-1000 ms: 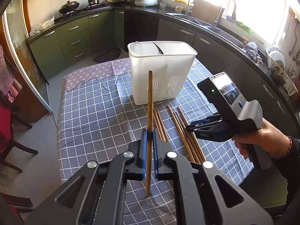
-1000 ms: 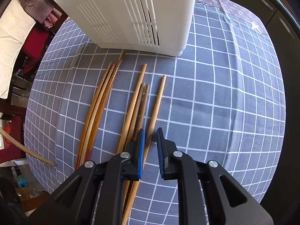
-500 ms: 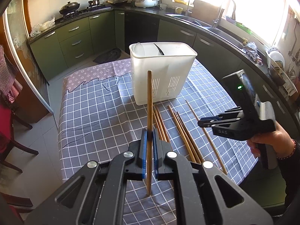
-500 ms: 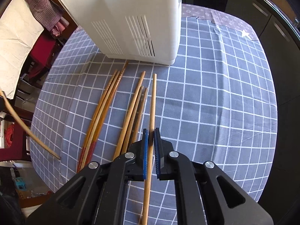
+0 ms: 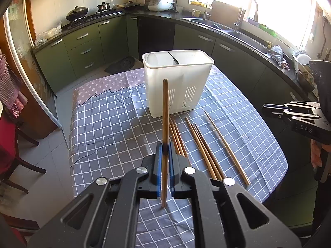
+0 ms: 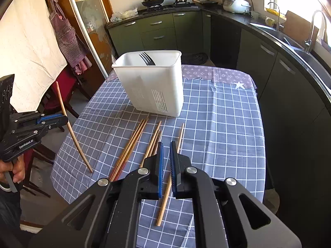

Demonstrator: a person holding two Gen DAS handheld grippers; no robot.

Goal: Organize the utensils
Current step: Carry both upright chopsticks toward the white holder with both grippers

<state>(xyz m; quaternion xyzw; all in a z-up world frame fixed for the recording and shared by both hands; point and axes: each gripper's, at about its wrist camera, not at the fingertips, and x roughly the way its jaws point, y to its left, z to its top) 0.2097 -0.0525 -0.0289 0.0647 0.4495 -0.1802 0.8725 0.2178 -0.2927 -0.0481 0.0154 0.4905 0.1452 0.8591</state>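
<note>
Clamped in the left gripper, fingers closed tight on it: one wooden chopstick, held nearly upright, its lower end above the near edge of the bench and its top in line with the front of the caddy. Seen from the right wrist as a long, slightly bowed stick off the bench's left side.

Held above the near end of the bench: the right gripper, blue pads parted by a narrow gap with nothing between them.

Lying flat on the checked cloth, in front of the caddy: seven loose chopsticks, as far as can be counted. Grouped as three close together on the left, three more in the middle, and one alone on the right, running under the right gripper.

Standing at the far middle of the bench: one white slotted caddy, upright, just beyond the sticks' far tips. Leaning inside it: one black fork, tines up.
</note>
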